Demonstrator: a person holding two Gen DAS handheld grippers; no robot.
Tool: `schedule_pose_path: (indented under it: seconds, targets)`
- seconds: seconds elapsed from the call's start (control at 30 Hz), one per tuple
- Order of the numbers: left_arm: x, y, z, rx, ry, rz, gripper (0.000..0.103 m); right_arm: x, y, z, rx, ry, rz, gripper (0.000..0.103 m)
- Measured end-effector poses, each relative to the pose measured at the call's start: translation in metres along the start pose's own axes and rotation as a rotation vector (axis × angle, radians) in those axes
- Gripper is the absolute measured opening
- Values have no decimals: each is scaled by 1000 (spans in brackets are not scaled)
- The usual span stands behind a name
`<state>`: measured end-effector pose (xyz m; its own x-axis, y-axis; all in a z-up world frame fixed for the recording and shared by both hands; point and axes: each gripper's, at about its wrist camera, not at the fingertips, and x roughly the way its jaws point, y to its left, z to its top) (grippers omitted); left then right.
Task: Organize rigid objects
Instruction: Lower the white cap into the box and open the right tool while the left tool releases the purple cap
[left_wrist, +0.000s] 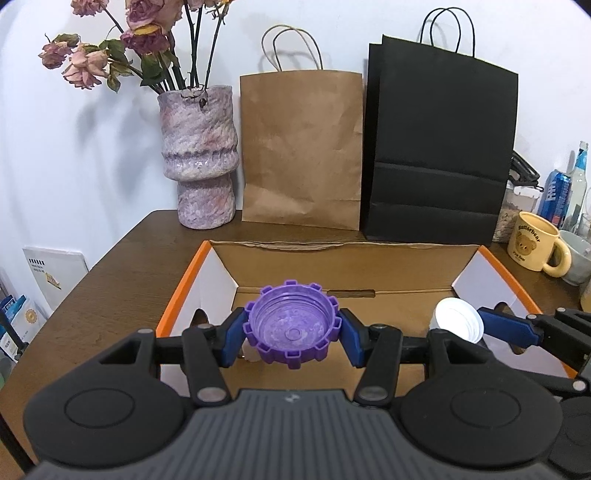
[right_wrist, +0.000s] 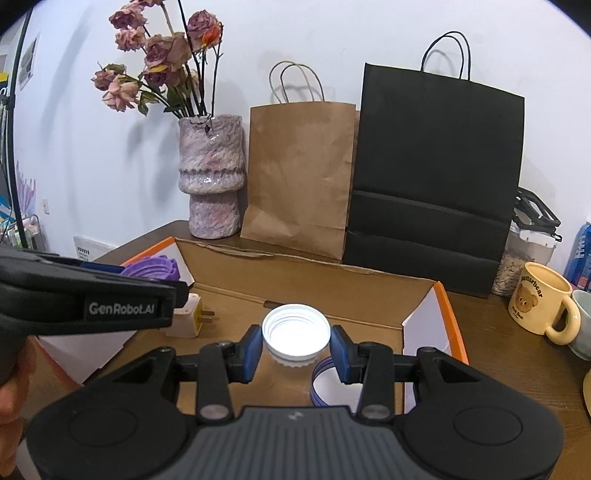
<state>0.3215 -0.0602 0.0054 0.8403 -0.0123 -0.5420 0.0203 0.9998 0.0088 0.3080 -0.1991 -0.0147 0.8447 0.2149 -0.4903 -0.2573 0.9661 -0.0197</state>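
Brown worktop (left_wrist: 122, 258) holds an open box (left_wrist: 332, 273). Over it, the left hand-held gripper (left_wrist: 291, 334) squeezes a purple cap (left_wrist: 291, 325), and the right hand-held gripper (right_wrist: 296, 345) squeezes a white cap (right_wrist: 295, 330).

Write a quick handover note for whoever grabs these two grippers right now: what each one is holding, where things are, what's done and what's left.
Left gripper: shut on the purple notched lid, held open side up over the cardboard box.
Right gripper: shut on the white screw cap, also over the box.
Already in the box: a white plug adapter and a blue-edged ring.
Left to do: set both lids down in the box and release.
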Motion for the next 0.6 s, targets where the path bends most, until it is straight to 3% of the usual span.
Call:
schedule_pose_path:
  seconds: [0.53,0.6]
  targets:
    - [15,4,-2,16,28,3,55,12,-2,-5,5,36,8,39]
    - [15,5,-2,15,25,10,59,12,-2,-5,6,41,6,39]
